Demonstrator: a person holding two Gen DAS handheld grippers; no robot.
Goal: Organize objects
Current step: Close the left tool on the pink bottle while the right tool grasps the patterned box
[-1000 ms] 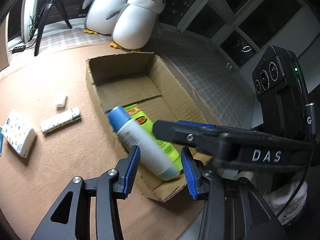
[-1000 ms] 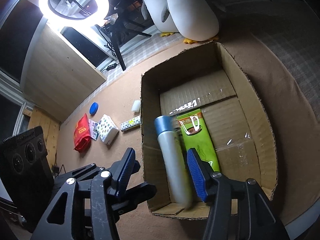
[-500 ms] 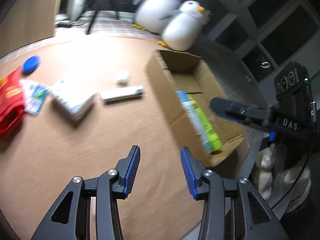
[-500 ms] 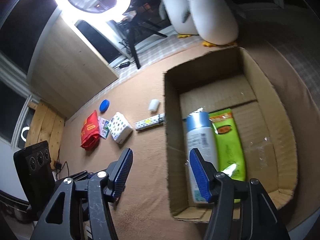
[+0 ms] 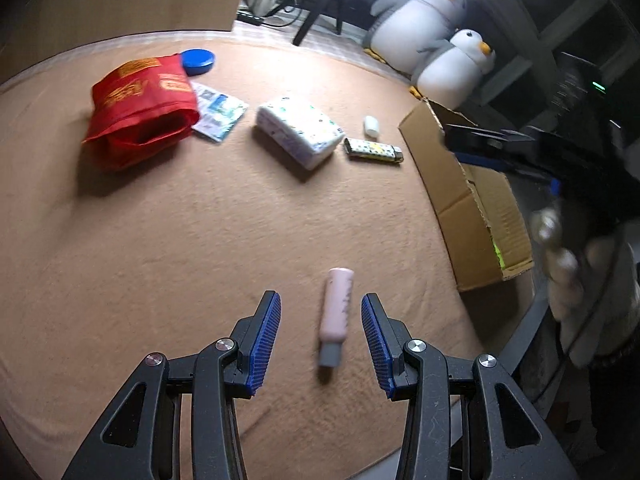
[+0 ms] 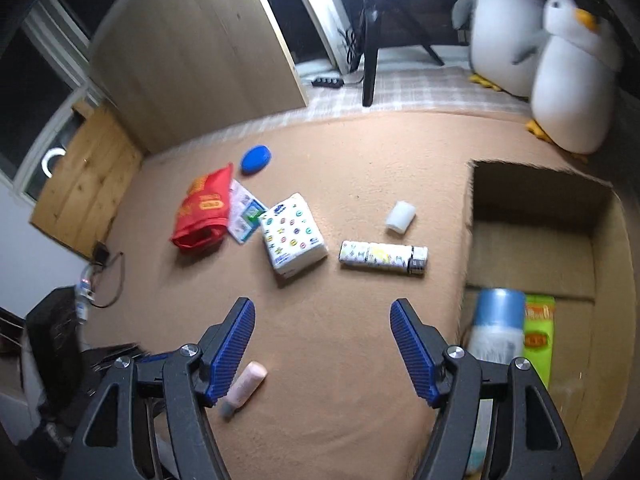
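The pink tube (image 5: 337,309) lies flat on the tan carpet (image 5: 180,240), its grey cap toward the camera. In the left wrist view it sits between the blue pads of the left gripper (image 5: 321,342), nearer the right-hand pad, and neither pad touches it: the jaws stand partly apart with nothing gripped. In the right wrist view the same tube (image 6: 245,388) shows low at the left, partly hidden behind the left finger of the right gripper (image 6: 324,350). The right gripper's jaws are opening, and only bare carpet shows between them; it holds nothing.

Farther out on the carpet lie a patterned lighter (image 6: 383,257), a small white cap (image 6: 400,217) just beyond it, and a printed tissue pack (image 6: 292,234). Beside the pack lie flat paper packets (image 6: 244,216), which touch a red fabric bag (image 6: 202,210) lying on its side with its mouth open. A blue round lid (image 6: 256,159) rests near the bag's far end.

At the right stands an open cardboard box (image 6: 532,196). Inside it, at the near end, a white spray can with a blue cap (image 6: 496,328) lies beside a green packet (image 6: 538,340), the two side by side. Two plush penguins (image 6: 568,80) stand beyond the box.
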